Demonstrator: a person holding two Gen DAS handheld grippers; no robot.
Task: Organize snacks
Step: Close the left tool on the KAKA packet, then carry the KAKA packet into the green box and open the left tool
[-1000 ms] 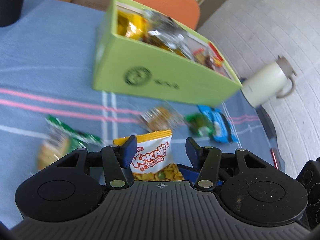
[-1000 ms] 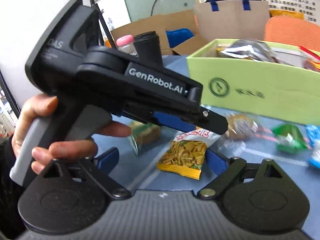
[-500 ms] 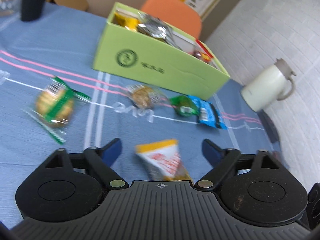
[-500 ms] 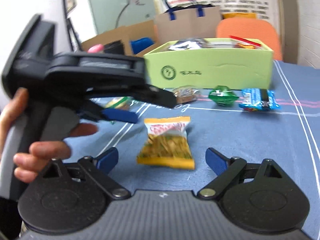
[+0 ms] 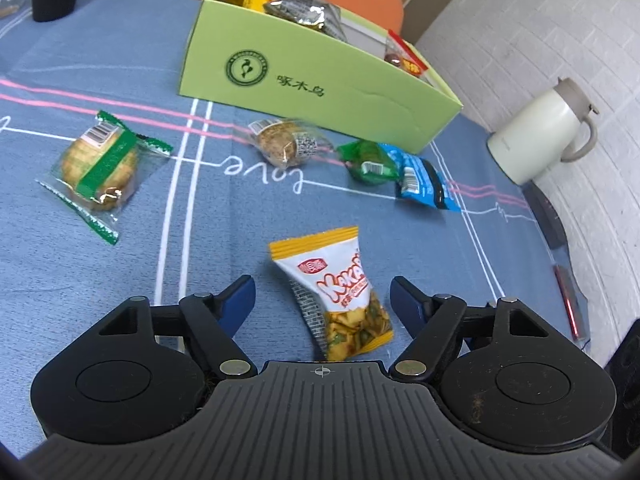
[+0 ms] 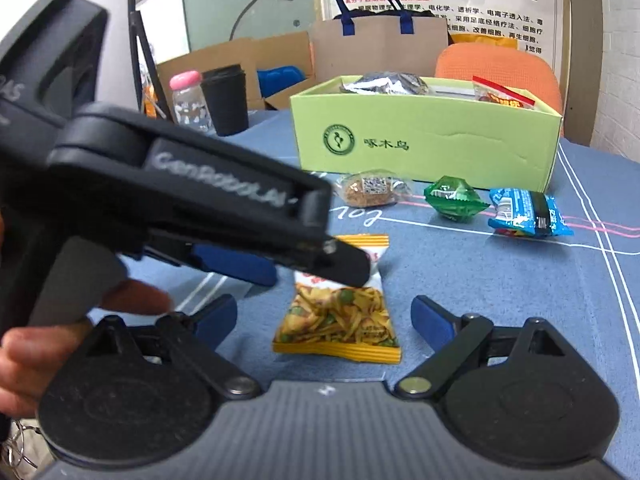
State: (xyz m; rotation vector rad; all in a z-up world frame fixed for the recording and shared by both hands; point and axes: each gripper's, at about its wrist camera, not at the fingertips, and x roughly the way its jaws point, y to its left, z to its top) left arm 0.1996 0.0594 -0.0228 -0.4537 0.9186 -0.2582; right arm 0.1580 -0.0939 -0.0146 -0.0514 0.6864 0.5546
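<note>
A yellow-and-white snack packet (image 5: 340, 296) lies flat on the blue tablecloth. My left gripper (image 5: 322, 286) hovers over it with the packet between its closing jaws, and the blue pads (image 5: 240, 296) stand clear of it. In the right wrist view the same packet (image 6: 336, 320) lies just ahead of my open right gripper (image 6: 324, 312), under the left gripper (image 6: 304, 268), which a hand (image 6: 48, 340) holds. The green cardboard box (image 5: 304, 76) behind holds several wrapped snacks.
Loose on the cloth are a green-banded biscuit pack (image 5: 100, 160), a clear-wrapped cake (image 5: 280, 144), a green packet (image 5: 368, 160) and a blue packet (image 5: 420, 180). A cream jug (image 5: 540, 132) stands at the right edge, a black cup (image 6: 224, 104) and a bottle at the back left.
The left gripper let go of the yellow packet, which now lies on the cloth, and drew back from the box. Its jaws spread wide, then narrowed. The right gripper swung toward the box.
</note>
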